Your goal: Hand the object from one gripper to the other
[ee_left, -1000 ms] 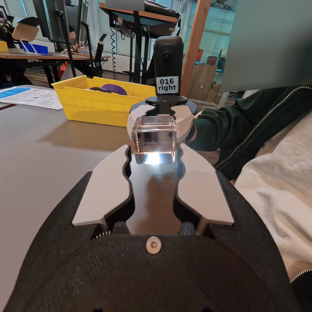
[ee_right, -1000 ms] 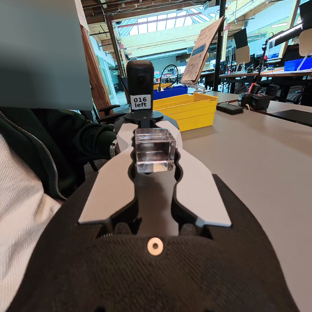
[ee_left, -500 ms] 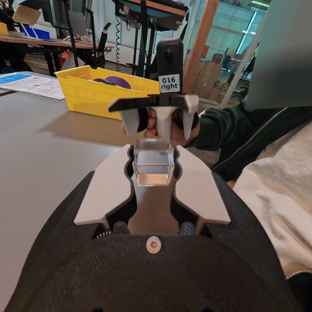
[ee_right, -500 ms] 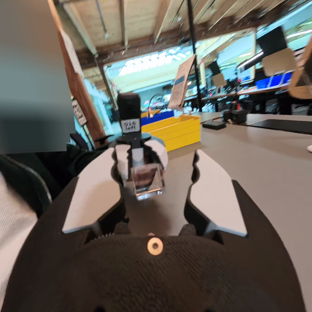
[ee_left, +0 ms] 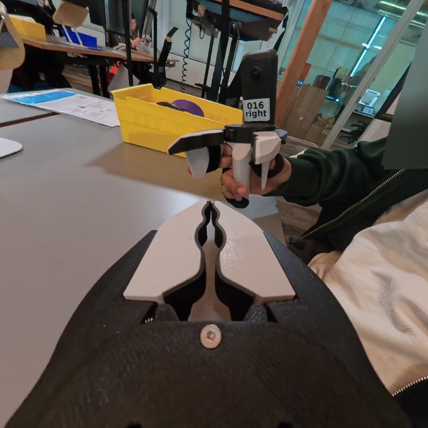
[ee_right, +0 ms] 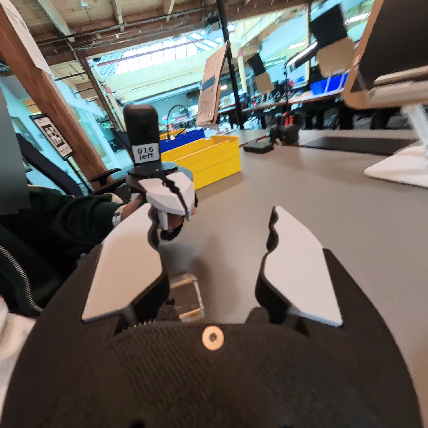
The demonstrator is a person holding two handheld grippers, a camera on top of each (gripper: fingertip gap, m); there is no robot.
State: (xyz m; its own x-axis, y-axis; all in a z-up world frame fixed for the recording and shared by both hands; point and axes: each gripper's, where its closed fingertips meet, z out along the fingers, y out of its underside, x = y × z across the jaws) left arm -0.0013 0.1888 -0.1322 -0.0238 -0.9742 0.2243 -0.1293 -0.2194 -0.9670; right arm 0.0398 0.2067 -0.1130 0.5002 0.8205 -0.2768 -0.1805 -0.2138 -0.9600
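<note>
The clear cube (ee_right: 188, 297) shows blurred, low over the grey table (ee_right: 324, 196), between the bases of my right gripper's fingers and touching neither. I cannot tell if it rests on the table. My right gripper (ee_right: 212, 208) is wide open and empty. It also shows in the left wrist view (ee_left: 231, 159), held by a hand above the table. My left gripper (ee_left: 210, 203) is shut with nothing between its fingers. It also shows in the right wrist view (ee_right: 188, 212), shut. The cube is out of the left wrist view.
A yellow bin (ee_left: 162, 125) stands on the table behind the right gripper, and a yellow bin (ee_right: 208, 157) shows behind the left one. Papers (ee_left: 69, 104) lie far left. A white monitor stand (ee_right: 398, 171) and a black pad (ee_right: 359, 143) are at right. The person's torso (ee_left: 370, 289) is close. My right fingertips sit around 6 cm from my left ones.
The cube has left my left gripper, which has closed fully, and now shows low near the table. My right gripper has opened wider and drawn back from the left one.
</note>
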